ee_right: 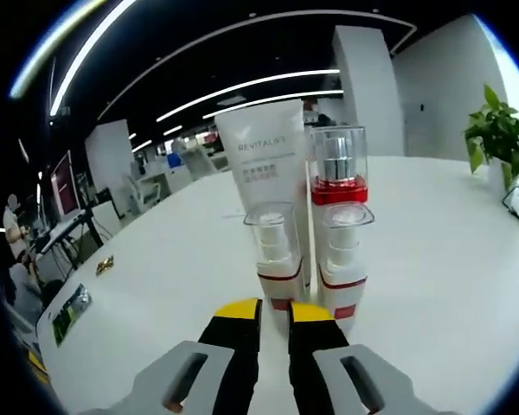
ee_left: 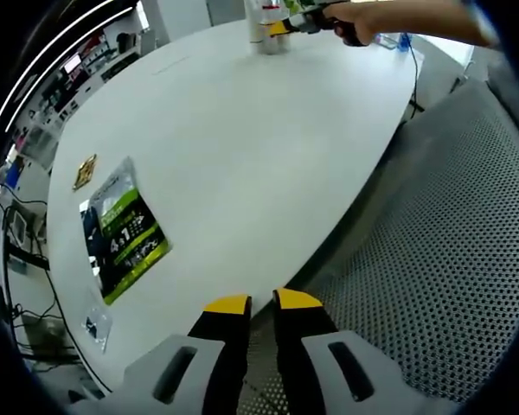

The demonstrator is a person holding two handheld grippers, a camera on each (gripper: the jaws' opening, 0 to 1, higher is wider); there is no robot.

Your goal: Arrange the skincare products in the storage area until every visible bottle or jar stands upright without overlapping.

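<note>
In the left gripper view, the skincare products are seen far off at the top edge, where a cluster of pale bottles (ee_left: 266, 33) is cut off by the frame and too small to be read. A person's arm (ee_left: 415, 19) is stretched in from the right there, holding the right tool (ee_left: 287, 26) against that cluster; whether it is pinching anything cannot be told from this view. The left tool (ee_left: 261, 303), with yellow tips on black jaws, is seen with its jaws drawn almost together on nothing, hung over the near edge of the broad white oval surface (ee_left: 242, 147), beside a grey perforated chair back (ee_left: 450, 259). A green and black printed packet (ee_left: 121, 229) and a small gold badge-like item (ee_left: 85, 171) are laid flat toward the left rim, with a wide bare stretch between them and the bottles.

In the right gripper view, four products are stood upright and close together just beyond the right tool's nearly closed, empty tips: a white pump bottle with a red band and clear cap (ee_right: 275, 255), a tall white tube lettered REVITALIFT (ee_right: 264, 164) behind it, a matching second pump bottle (ee_right: 344, 259), and a clear-capped silver and red bottle (ee_right: 338, 166) behind that. Their bases are partly hidden by the jaws. Open surface is left on both sides. A green potted plant (ee_right: 500, 130) is placed at the right, under ceiling strip lights in an open office.
</note>
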